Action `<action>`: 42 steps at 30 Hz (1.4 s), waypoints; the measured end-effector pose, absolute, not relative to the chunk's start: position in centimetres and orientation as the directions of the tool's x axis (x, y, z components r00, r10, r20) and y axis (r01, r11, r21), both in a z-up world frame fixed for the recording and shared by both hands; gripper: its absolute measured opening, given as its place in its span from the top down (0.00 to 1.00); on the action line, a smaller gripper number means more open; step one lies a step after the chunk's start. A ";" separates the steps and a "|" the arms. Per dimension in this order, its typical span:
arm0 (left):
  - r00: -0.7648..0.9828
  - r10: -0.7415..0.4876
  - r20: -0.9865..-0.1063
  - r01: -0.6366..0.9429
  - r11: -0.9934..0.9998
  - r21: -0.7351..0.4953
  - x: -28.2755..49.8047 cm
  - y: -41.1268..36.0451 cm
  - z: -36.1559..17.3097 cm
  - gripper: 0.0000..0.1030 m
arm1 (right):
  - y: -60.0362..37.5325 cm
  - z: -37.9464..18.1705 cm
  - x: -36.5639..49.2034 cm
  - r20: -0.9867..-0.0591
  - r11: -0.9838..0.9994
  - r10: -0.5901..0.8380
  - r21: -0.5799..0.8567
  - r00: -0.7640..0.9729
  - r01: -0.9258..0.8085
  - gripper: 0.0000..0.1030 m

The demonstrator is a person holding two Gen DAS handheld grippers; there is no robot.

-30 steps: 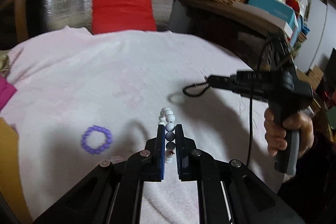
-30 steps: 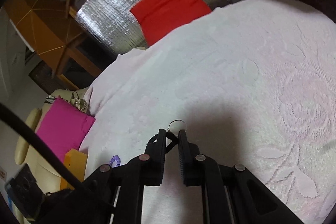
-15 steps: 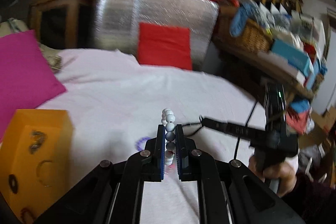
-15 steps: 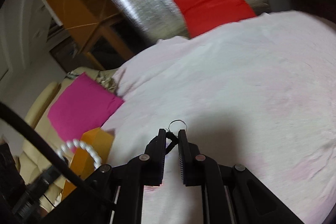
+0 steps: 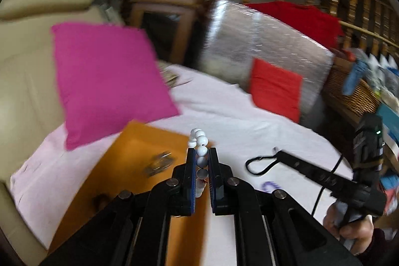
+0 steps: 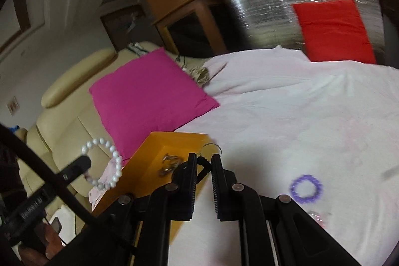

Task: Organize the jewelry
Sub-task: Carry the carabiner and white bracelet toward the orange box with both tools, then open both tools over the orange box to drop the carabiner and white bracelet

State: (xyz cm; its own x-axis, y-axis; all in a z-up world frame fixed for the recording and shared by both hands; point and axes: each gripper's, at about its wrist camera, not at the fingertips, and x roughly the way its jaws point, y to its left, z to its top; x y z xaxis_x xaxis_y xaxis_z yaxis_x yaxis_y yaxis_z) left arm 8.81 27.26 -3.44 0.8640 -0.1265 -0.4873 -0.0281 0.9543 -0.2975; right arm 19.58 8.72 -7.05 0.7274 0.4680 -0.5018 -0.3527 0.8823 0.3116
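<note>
step: carrying to orange tray | my left claw clamps white bead bracelet above tray's near edge | right claw nips thin wire ring beside it | purple bracelet on bed right of tray | next: lower, release inside.

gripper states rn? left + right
Left gripper: closed on the white bead bracelet.
Right gripper: closed on a black cord with a thin wire ring, over the orange box.

Two bracelets (one box)
</note>
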 end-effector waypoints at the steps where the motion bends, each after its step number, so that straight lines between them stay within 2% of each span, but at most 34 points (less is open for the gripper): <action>1: 0.846 -0.123 -0.519 -0.053 0.949 -0.312 9.2 28.2 -4.4 0.91 | 10.3 -7.2 20.2 -0.520 0.887 0.461 0.293 0.719 -0.357 0.87; 7: 0.706 -0.158 -0.690 -0.152 0.918 -0.365 12.2 30.3 -9.7 0.91 | 14.7 -9.1 23.1 -0.596 0.912 0.409 0.234 0.691 -0.338 0.87; 10: 0.646 -0.178 -0.742 -0.178 0.910 -0.373 13.5 29.9 -11.6 0.91 | 16.4 -10.2 24.4 -0.630 0.920 0.386 0.206 0.674 -0.333 0.87; 13: 0.612 -0.203 -0.764 -0.189 0.900 -0.391 14.1 29.9 -12.8 0.91 | 17.5 -11.1 25.4 -0.655 0.925 0.369 0.190 0.659 -0.329 0.87; 17: 0.583 -0.165 -0.796 -0.215 0.913 -0.347 13.9 29.8 -13.7 0.90 | 18.2 -11.8 26.8 -0.657 0.928 0.366 0.207 0.659 -0.308 0.83; 19: 0.575 -0.147 -0.805 -0.228 0.916 -0.330 14.1 29.9 -13.8 0.84 | 18.0 -11.7 27.2 -0.645 0.919 0.394 0.250 0.655 -0.306 0.77; 20: 0.573 -0.134 -0.808 -0.232 0.920 -0.317 14.2 29.9 -13.6 0.81 | 17.8 -11.6 27.3 -0.637 0.917 0.399 0.264 0.660 -0.300 0.76; 22: 0.578 -0.107 -0.809 -0.239 0.925 -0.294 14.1 29.7 -13.4 0.66 | 17.0 -11.2 27.3 -0.614 0.901 0.433 0.308 0.660 -0.305 0.75; 24: 0.590 -0.083 -0.803 -0.244 0.930 -0.275 14.1 29.5 -13.0 0.65 | 16.0 -10.9 27.3 -0.593 0.887 0.460 0.347 0.661 -0.306 0.69; 32: 0.630 0.030 -0.776 -0.275 0.943 -0.186 14.2 28.2 -11.6 0.64 | 9.5 -9.5 25.8 -0.593 0.920 0.387 0.304 0.706 -0.249 0.68; 36: 0.683 0.072 -0.727 -0.256 0.956 -0.145 14.2 25.6 -10.0 0.49 | 4.4 -9.2 24.6 -0.609 0.943 0.321 0.278 0.725 -0.184 0.68; 38: 0.701 0.084 -0.708 -0.230 0.967 -0.113 14.3 23.7 -9.5 0.47 | 1.4 -9.3 23.5 -0.621 0.957 0.273 0.256 0.735 -0.139 0.68; 40: 0.711 0.092 -0.698 -0.205 0.975 -0.081 14.6 21.8 -9.1 0.38 | -0.7 -9.7 22.6 -0.641 0.964 0.245 0.242 0.727 -0.112 0.68; 42: 0.730 0.086 -0.678 -0.168 0.984 -0.056 14.7 19.5 -8.7 0.36 | -2.9 -10.2 21.4 -0.661 0.972 0.210 0.223 0.721 -0.079 0.68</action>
